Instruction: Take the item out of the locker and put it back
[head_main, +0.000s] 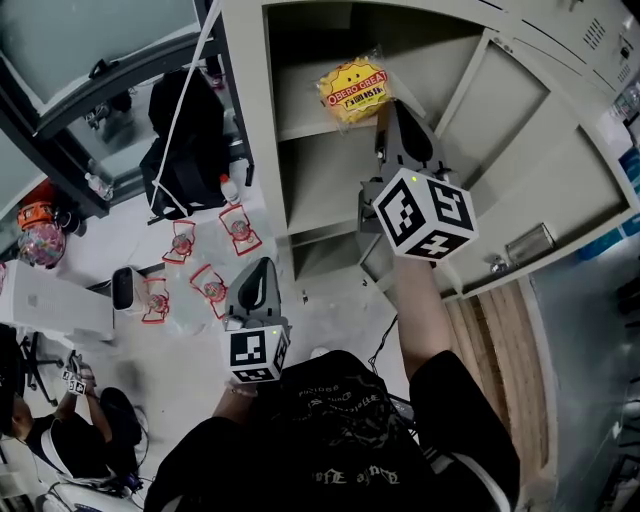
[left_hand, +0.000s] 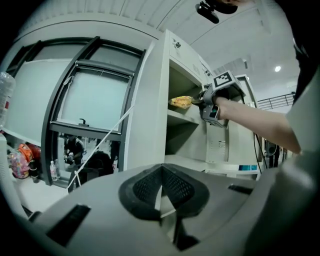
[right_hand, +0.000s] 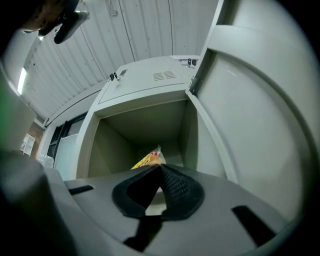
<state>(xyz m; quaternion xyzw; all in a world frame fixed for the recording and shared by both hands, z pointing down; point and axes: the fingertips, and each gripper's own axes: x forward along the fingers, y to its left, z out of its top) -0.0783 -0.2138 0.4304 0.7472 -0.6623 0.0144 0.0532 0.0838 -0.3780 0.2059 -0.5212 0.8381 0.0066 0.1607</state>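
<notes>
A black bag lies beside red-framed objects on the floor.

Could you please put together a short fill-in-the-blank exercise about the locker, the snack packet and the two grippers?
1. The right gripper is shut on the edge of a mostly ___ snack packet.
2. The locker door stands ___.
3. The left gripper, held lower than the right one, has its jaws together with ___ between them.

Missing words: yellow; open; nothing.
</notes>
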